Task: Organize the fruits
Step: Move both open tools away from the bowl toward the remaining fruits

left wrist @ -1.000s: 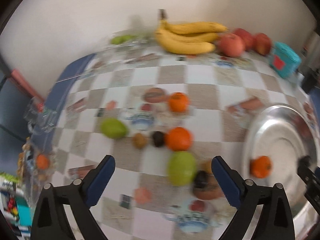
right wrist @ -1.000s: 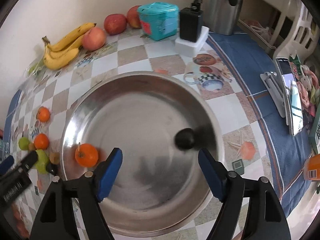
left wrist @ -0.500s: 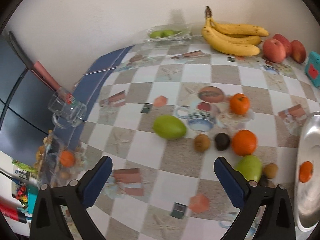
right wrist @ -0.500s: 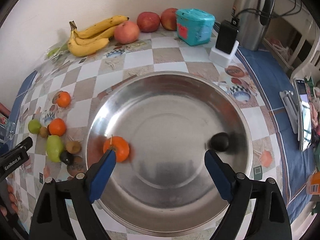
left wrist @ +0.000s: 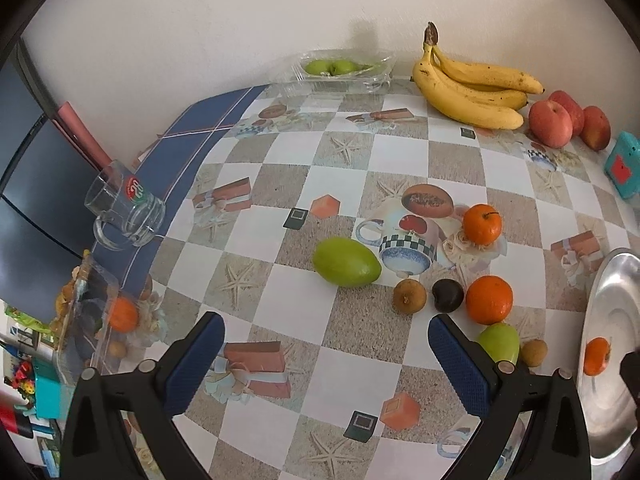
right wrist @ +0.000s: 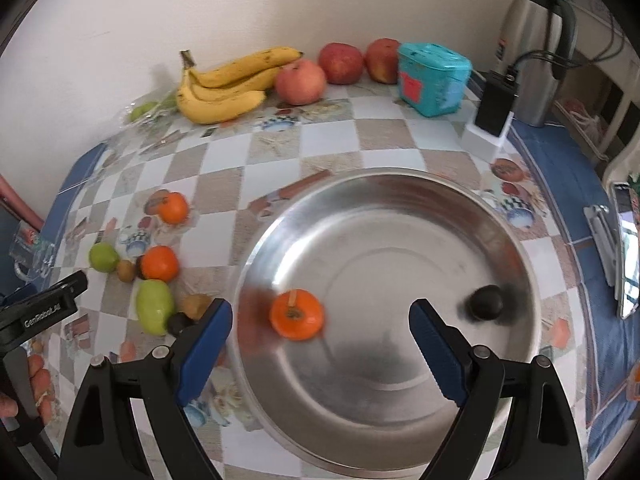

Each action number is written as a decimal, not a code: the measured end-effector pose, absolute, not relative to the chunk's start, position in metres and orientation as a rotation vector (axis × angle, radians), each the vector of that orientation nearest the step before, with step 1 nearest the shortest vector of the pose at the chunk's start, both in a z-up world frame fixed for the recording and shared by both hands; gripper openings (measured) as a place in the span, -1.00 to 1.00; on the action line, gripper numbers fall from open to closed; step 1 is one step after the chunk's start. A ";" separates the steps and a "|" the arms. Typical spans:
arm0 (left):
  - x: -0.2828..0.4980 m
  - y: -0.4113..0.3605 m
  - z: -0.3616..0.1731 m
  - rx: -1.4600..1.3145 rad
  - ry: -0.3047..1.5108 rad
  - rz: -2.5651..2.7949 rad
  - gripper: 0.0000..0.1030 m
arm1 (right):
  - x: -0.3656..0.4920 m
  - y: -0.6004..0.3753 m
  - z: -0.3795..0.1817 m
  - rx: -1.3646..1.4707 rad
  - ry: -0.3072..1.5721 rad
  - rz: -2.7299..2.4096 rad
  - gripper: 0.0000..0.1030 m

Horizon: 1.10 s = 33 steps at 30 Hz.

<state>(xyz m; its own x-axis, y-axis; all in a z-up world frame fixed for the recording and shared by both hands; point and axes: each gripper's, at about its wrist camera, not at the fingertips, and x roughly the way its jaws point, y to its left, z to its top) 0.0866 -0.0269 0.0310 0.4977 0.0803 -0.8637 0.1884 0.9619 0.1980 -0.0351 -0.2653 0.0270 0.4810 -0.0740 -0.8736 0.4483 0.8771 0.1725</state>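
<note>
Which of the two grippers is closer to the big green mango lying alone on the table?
Left. The left gripper hovers open just short of the mango, which lies ahead between its fingers. The right gripper is over the steel bowl, well off to the mango's right.

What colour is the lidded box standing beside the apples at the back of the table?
The box is teal with a red label on its front, clearest in the right wrist view.

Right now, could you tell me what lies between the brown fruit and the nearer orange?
A dark plum-like fruit sits between the brown fruit and the orange, seen in the left wrist view.
</note>
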 end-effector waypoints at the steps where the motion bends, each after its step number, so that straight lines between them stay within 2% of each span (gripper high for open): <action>1: 0.087 -0.026 0.032 0.280 1.046 -0.068 1.00 | -0.033 -0.263 0.027 0.411 1.023 -0.321 0.75; 22: 0.094 -0.013 0.044 0.153 1.049 -0.135 1.00 | 0.001 -0.194 0.046 0.266 0.959 -0.108 0.75; 33: 0.086 -0.038 0.025 0.145 1.114 -0.238 1.00 | 0.003 -0.207 0.030 0.275 1.037 -0.182 0.75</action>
<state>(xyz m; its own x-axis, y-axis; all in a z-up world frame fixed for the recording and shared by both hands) 0.0859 -0.0378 0.0245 0.4195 -0.1162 -0.9003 0.2611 0.9653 -0.0030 0.0031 -0.2067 0.0303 0.4985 -0.0191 -0.8667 0.2773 0.9507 0.1385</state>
